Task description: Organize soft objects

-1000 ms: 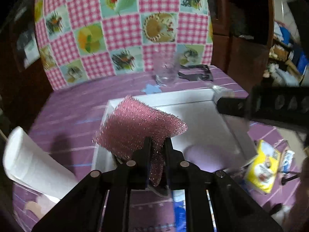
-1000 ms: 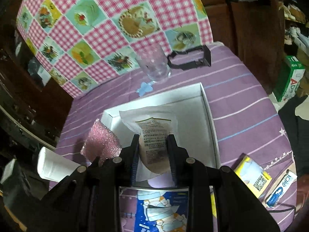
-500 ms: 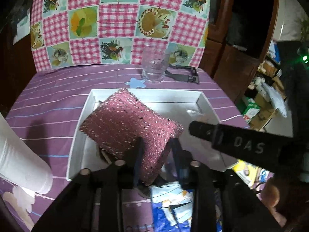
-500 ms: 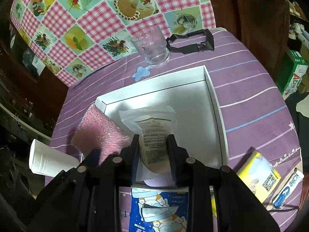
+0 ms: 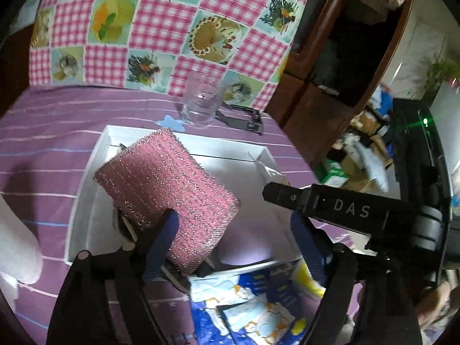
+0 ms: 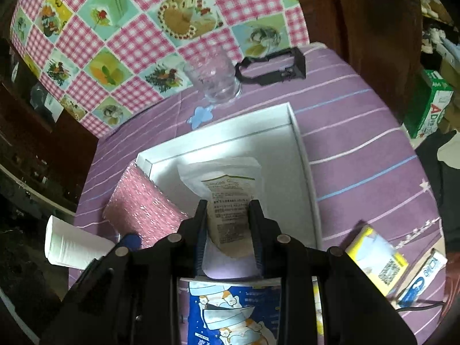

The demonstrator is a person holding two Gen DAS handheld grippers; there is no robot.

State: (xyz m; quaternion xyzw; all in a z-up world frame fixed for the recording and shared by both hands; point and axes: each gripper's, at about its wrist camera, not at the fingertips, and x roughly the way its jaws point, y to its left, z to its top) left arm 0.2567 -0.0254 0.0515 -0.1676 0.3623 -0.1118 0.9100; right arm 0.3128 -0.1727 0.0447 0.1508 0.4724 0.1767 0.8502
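The table [image 6: 359, 155], under a purple striped cloth, spreads ahead of and to both sides of both sets of jaws. On it, straight ahead of both, lies a shallow white box [image 6: 302, 143] with low walls.

The left gripper [image 5: 233, 230] stands over the near left part of the box. Its jaws are opening and already stand wide apart. A pink scrubbing sponge [image 5: 169, 195] sits tilted between them, leaning against the left blue pad [image 5: 164, 238]; the right pad is well clear of it. The sponge's far corner reaches over the box's left wall.

The right gripper [image 6: 228, 227] points down into the near part of the box. Its jaws are clamped on a pale printed pouch [image 6: 227, 189], which sticks out ahead of them above the box floor.

Just behind both sets of jaws lies a blue printed packet [image 6: 230, 313]. Left of the left jaws is a white paper roll [image 6: 72, 247]. Right of the right jaws lies a yellow packet [image 6: 376, 256]. Beyond the box's far wall stand a clear glass [image 6: 215, 77] and a black clip-like part [image 6: 273, 72].
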